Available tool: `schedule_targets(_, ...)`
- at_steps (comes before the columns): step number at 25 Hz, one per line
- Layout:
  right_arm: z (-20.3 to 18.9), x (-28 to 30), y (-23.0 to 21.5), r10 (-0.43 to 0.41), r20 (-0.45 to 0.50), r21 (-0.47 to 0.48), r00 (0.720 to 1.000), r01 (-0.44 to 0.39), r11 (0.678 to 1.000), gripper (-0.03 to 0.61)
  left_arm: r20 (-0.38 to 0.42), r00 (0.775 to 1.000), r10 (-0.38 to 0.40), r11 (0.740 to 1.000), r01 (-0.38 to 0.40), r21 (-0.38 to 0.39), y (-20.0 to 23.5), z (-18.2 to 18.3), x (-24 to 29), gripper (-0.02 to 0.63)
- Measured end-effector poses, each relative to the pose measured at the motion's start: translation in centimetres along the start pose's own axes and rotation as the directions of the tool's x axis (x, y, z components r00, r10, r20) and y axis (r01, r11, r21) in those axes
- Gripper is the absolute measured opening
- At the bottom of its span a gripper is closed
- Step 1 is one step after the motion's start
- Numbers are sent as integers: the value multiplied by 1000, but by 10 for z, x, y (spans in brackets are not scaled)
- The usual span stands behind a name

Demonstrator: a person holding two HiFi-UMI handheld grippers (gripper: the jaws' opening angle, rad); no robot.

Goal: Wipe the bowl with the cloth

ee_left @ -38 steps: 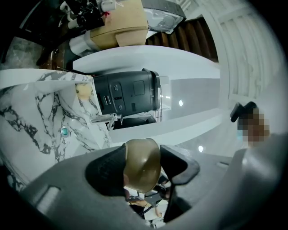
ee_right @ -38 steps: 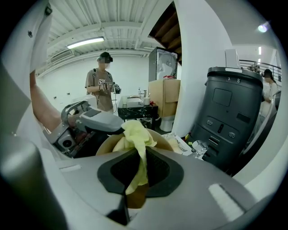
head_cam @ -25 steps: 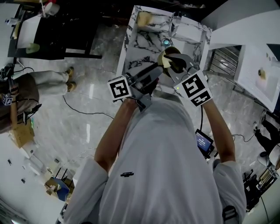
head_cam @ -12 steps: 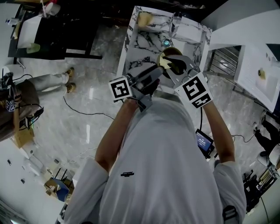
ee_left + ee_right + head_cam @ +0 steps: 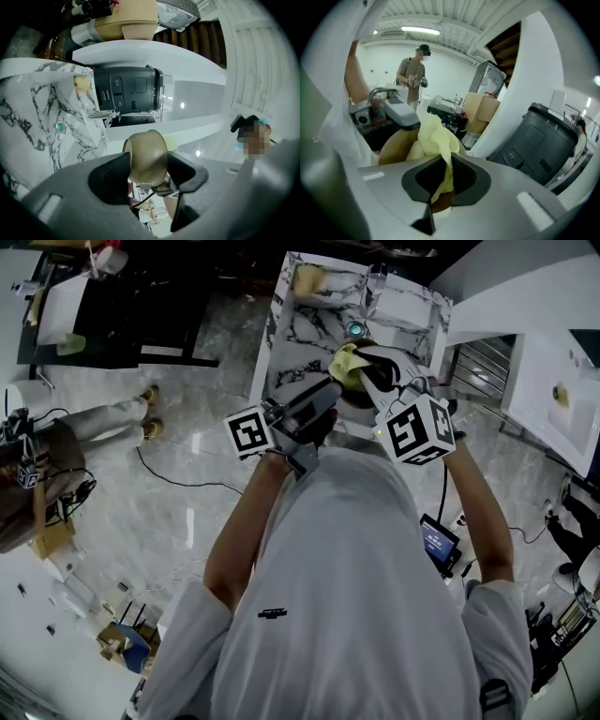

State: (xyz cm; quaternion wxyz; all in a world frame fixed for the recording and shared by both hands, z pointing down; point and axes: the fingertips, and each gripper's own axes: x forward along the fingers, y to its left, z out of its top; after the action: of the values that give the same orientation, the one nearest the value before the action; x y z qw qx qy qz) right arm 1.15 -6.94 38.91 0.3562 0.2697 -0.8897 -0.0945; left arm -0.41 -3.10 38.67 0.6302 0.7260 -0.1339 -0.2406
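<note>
In the left gripper view a tan bowl [image 5: 146, 157] shows its underside, and my left gripper [image 5: 147, 169] is shut on its rim. My right gripper [image 5: 440, 174] is shut on a pale yellow cloth [image 5: 433, 136], which bunches up against the inside of the bowl [image 5: 396, 146]. From the head view both grippers meet above the near end of a marble table [image 5: 281, 329]. There the left gripper [image 5: 323, 395] comes in from the left and the right gripper [image 5: 367, 367] from the right. The cloth [image 5: 343, 360] sits between them, and the bowl is mostly hidden under it.
A black appliance [image 5: 126, 93] stands beyond the marble top, and a small teal disc [image 5: 355, 330] lies on it. A white counter [image 5: 534, 381] runs along the right. One person sits at the left [image 5: 56, 432]; another stands further off [image 5: 412, 72]. Cables trail across the floor.
The right gripper has swung the cloth up and to the left across the bowl, so the cloth covers more of it. The left gripper has shifted slightly left, still holding the bowl.
</note>
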Motion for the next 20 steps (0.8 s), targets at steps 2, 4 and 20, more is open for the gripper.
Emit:
schedule_targets(2, -6, 2, -2, -21, -47, -85, 999, 17, 996, 34, 3, 1000, 4, 1000, -4, 22, -2, 3, 0, 249)
schedule_targets(4, -8, 2, -4, -28, -73, -109, 997, 20, 994, 32, 3, 1000, 7, 999, -7, 39, -4, 6, 0, 249)
schedule_targets(20, -14, -11, 11, 100, -101, 87, 990, -92, 992, 32, 52, 999, 7, 1000, -8, 23, -3, 28, 7, 245)
